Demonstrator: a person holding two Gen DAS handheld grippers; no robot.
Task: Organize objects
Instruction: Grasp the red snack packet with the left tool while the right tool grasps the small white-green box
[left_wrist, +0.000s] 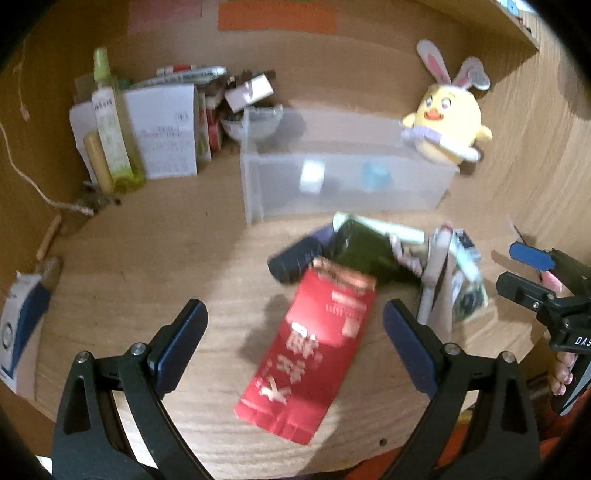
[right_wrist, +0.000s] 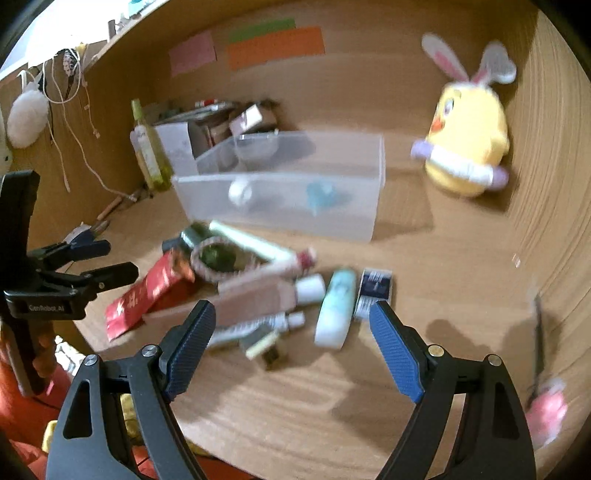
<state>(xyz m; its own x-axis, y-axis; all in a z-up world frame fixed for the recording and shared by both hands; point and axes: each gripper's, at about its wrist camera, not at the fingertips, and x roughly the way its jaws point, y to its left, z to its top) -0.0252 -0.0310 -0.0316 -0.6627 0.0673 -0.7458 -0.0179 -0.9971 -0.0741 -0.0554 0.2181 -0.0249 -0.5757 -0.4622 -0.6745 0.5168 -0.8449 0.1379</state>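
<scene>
A heap of small objects lies on the wooden desk: a red packet (left_wrist: 314, 354) (right_wrist: 147, 291), a dark green bottle (left_wrist: 365, 251) (right_wrist: 210, 247), tubes (right_wrist: 258, 295), a pale mint tube (right_wrist: 334, 308) and a small dark box (right_wrist: 375, 290). Behind stands a clear plastic bin (left_wrist: 343, 170) (right_wrist: 288, 184) holding a white and a blue item. My left gripper (left_wrist: 295, 317) is open above the red packet; it also shows in the right wrist view (right_wrist: 105, 260). My right gripper (right_wrist: 291, 317) is open over the tubes; it also shows in the left wrist view (left_wrist: 524, 266).
A yellow bunny-eared plush (left_wrist: 447, 125) (right_wrist: 467, 147) sits at the back right. A green spray bottle (left_wrist: 110, 122) (right_wrist: 147, 151), papers and boxes (left_wrist: 166, 129) crowd the back left corner. A white-blue box (left_wrist: 18, 321) lies at the left. Wooden walls enclose the desk.
</scene>
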